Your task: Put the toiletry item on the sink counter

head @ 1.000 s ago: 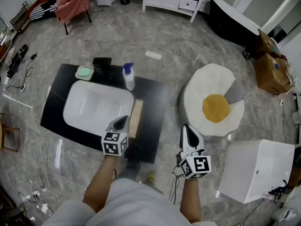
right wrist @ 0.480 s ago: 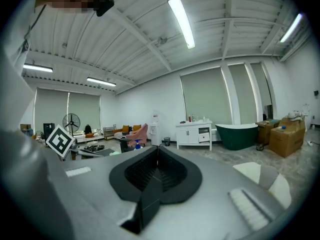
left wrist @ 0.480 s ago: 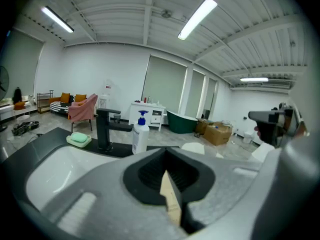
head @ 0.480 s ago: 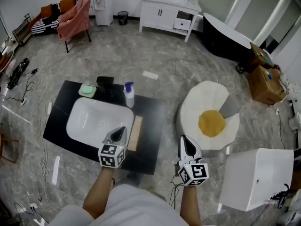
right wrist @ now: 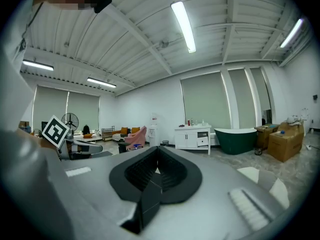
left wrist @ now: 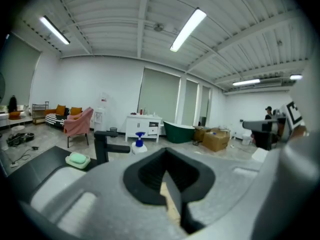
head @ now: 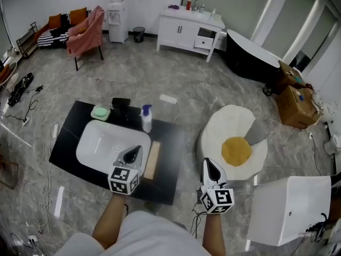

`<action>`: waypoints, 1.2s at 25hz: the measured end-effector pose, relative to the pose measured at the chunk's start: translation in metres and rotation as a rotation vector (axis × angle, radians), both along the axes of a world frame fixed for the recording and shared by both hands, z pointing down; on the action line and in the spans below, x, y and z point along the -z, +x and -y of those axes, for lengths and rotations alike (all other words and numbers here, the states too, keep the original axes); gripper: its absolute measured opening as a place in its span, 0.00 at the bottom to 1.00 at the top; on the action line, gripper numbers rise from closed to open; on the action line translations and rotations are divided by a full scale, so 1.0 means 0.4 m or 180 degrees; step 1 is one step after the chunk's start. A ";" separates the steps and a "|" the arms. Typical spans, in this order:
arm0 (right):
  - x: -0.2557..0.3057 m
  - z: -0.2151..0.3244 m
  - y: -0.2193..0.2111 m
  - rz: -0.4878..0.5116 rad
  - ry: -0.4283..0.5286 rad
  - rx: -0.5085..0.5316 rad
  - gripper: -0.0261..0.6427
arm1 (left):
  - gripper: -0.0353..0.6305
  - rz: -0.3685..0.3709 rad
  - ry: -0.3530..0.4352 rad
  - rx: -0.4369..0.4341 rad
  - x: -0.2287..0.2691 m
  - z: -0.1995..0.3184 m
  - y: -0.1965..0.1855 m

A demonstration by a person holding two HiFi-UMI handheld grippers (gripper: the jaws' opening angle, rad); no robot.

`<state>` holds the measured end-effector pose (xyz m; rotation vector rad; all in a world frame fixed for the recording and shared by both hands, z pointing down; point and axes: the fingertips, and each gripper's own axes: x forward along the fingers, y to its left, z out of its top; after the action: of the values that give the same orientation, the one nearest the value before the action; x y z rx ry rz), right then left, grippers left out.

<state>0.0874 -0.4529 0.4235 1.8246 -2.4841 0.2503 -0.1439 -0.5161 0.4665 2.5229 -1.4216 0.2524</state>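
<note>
Jaws on my left gripper [head: 136, 150] and right gripper [head: 209, 163] are shut and empty, maybe because the white blue-topped spray bottle [head: 146, 119] stands mid-frame on the black sink counter [head: 169, 152].

The black counter [head: 171, 153] lies bare right of the wooden board [head: 153, 160], open from front and side, while the soap dish [head: 99, 112], faucet [head: 121, 103] and spray bottle [head: 146, 119] crowd the strip behind the white basin [head: 98, 143]
</note>
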 end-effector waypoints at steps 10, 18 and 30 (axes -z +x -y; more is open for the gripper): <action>0.025 -0.016 -0.009 0.0010 0.0080 -0.0088 0.04 | 0.05 -0.0039 0.0330 -0.0085 0.109 -0.017 -0.023; 0.036 -0.013 -0.022 -0.0004 0.0154 -0.0178 0.04 | 0.05 -0.0042 0.0496 -0.0142 0.154 -0.014 -0.049; 0.059 -0.008 -0.025 0.0011 0.0279 -0.0285 0.04 | 0.05 -0.0102 0.0618 -0.0128 0.184 0.003 -0.080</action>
<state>0.0775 -0.4495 0.3999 1.9729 -2.4561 0.1504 -0.1759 -0.5172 0.3929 2.6982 -1.4486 0.0837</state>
